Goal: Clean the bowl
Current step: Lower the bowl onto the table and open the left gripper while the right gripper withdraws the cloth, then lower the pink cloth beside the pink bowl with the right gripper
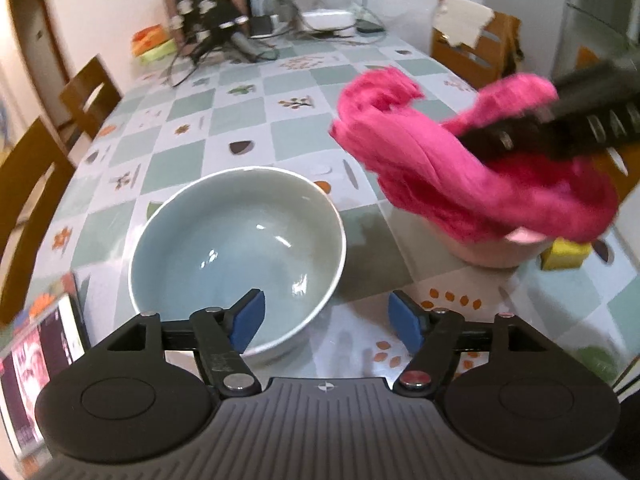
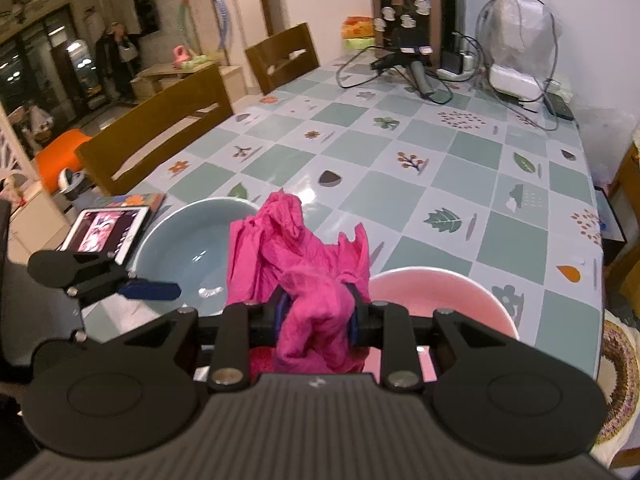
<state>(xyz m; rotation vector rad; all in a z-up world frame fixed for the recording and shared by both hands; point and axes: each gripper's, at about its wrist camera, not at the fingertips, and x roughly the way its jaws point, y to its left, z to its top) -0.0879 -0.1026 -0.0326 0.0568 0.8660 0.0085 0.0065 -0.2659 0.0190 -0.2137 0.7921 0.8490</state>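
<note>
A pale blue bowl (image 1: pixel 240 240) stands empty on the checked tablecloth (image 1: pixel 248 120), in front of my left gripper (image 1: pixel 326 320). That gripper is open: its left pad hangs over the bowl's inside and its right pad outside, with the near rim between them, untouched. My right gripper (image 2: pixel 316 312) is shut on a crumpled pink cloth (image 2: pixel 304 264). In the left wrist view the cloth (image 1: pixel 440 172) hangs in the air over a pink bowl (image 1: pixel 492 256), to the right of the blue one. In the right wrist view the blue bowl (image 2: pixel 188 248) lies left and the pink bowl (image 2: pixel 440 292) right.
A tablet (image 2: pixel 108 232) with a lit screen leans at the table's near left edge. Wooden chairs (image 2: pixel 160 136) line the left side. Cables, a white box (image 2: pixel 512 80) and appliances crowd the far end. A yellow object (image 1: pixel 566 254) sits beside the pink bowl.
</note>
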